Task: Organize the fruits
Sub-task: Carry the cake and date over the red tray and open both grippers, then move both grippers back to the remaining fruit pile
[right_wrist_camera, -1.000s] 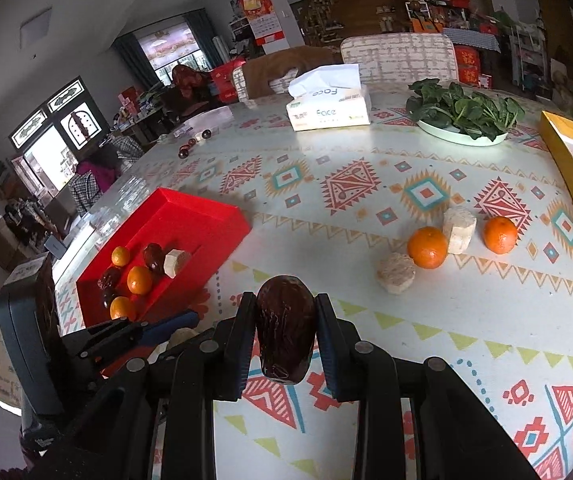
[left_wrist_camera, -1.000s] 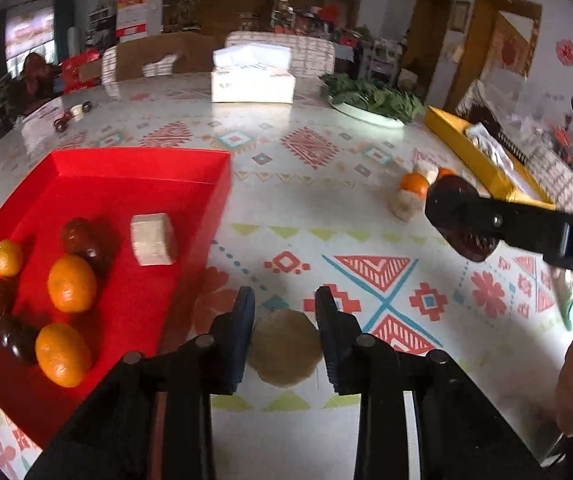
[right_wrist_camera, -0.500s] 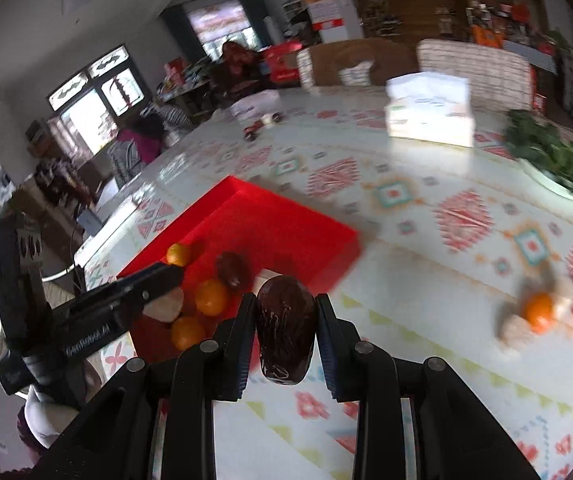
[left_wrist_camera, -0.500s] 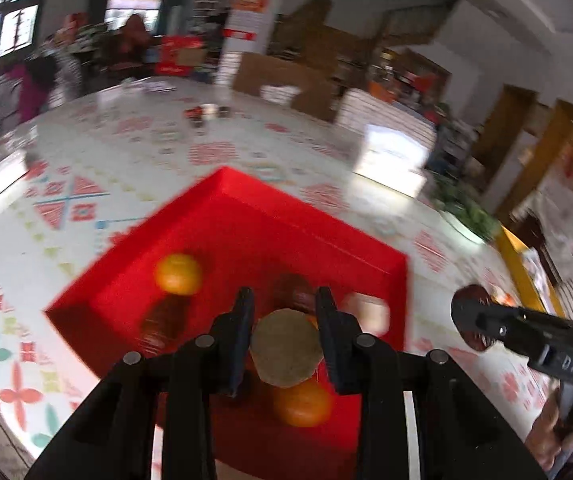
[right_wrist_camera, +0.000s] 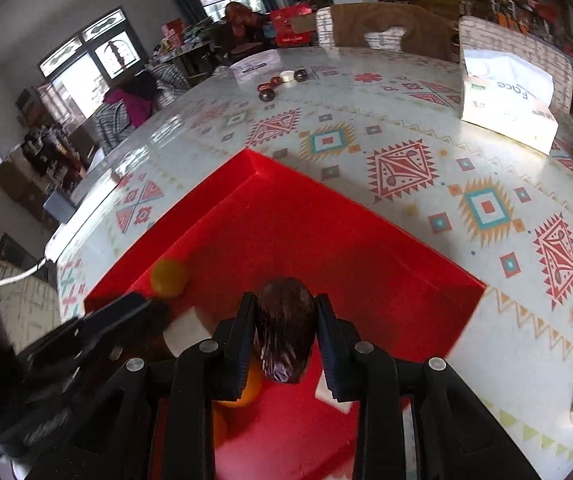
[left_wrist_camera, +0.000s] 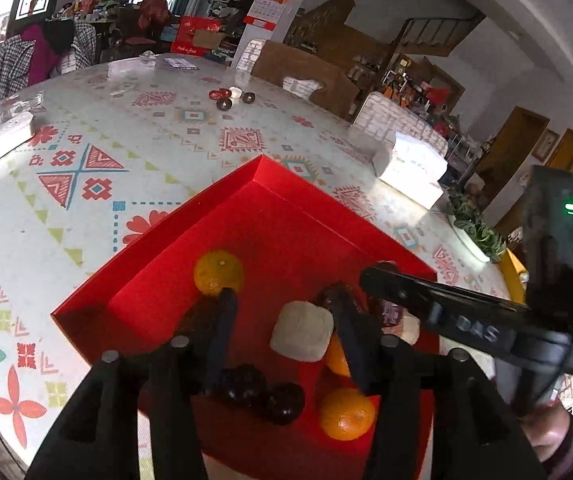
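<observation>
Red tray (left_wrist_camera: 190,216): oranges, dark fruits and pale cube (left_wrist_camera: 301,332) lie below spread left claw (left_wrist_camera: 284,312); right claw (right_wrist_camera: 285,320) pinches dark fruit (right_wrist_camera: 285,330) above tray, undropped; strays remain rightward.

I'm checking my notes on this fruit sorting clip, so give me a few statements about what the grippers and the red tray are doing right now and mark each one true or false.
1. The right gripper is shut on a dark red fruit. True.
2. The left gripper is shut on an orange. False: it is open, with a pale block lying between its fingers.
3. Both grippers are over the red tray. True.
4. The tissue box sits inside the tray. False: it stands on the table, apart from the tray.
</observation>
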